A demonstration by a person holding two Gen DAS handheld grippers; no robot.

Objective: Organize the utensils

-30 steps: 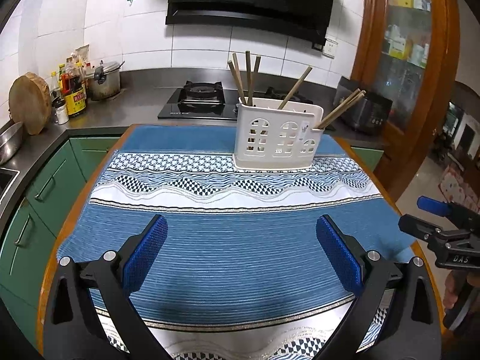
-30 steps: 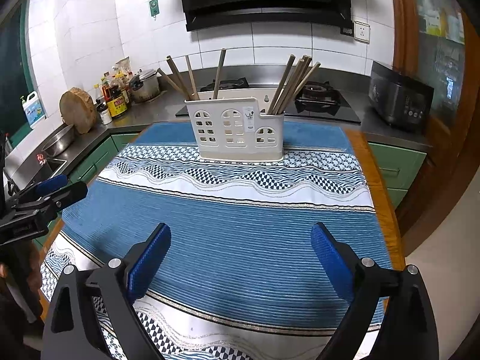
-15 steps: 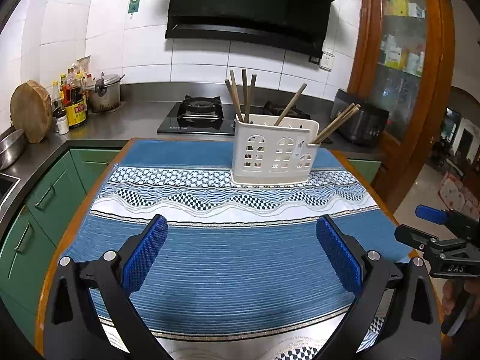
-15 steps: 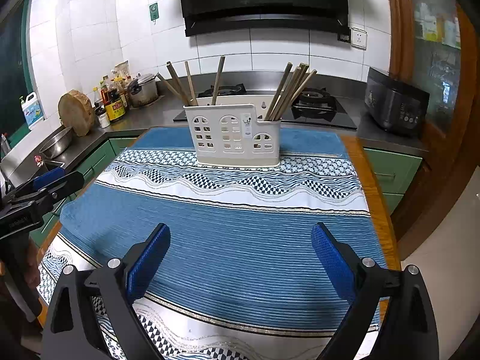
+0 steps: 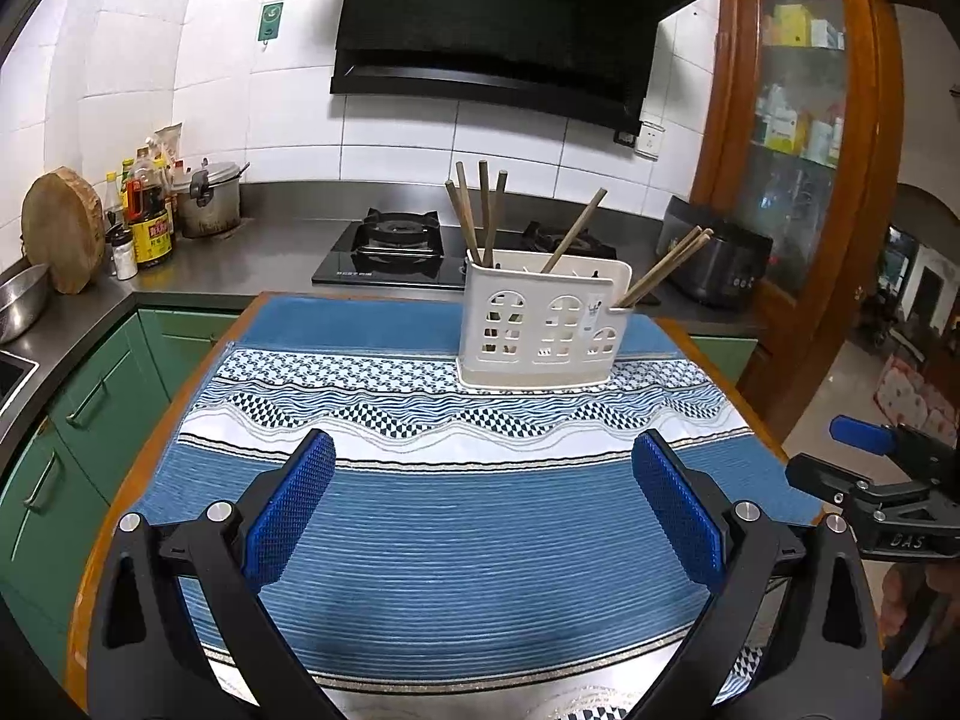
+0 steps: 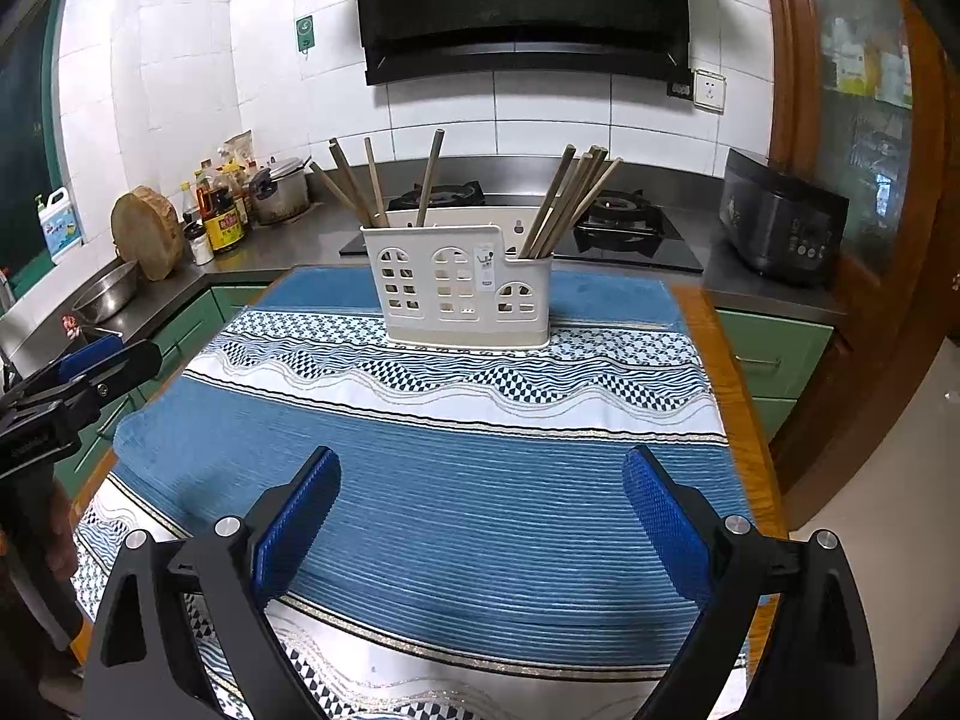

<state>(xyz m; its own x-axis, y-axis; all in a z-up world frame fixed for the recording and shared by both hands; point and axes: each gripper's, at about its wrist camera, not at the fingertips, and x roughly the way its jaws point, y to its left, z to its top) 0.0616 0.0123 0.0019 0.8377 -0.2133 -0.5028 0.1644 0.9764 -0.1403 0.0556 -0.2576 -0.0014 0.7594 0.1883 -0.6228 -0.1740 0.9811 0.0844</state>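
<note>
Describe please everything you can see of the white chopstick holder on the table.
The chopstick holder is a cream-white box, apparently plastic, with window-shaped cutouts in its front wall, a small label and a wider base. It stands upright at the far end of the blue patterned tablecloth. Brown chopsticks, which look wooden, lean inside it: a loose group on the left, one in the middle, a tight bundle in the lower right section. Neither gripper touches it.

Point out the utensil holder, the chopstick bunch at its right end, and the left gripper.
utensil holder [image 6: 462,294], right wrist view, front wall below the arched cutouts.
chopstick bunch [image 6: 567,198], right wrist view, mid-shafts above the holder's right end.
left gripper [image 5: 483,504], left wrist view, midway between its blue fingertips.
</note>
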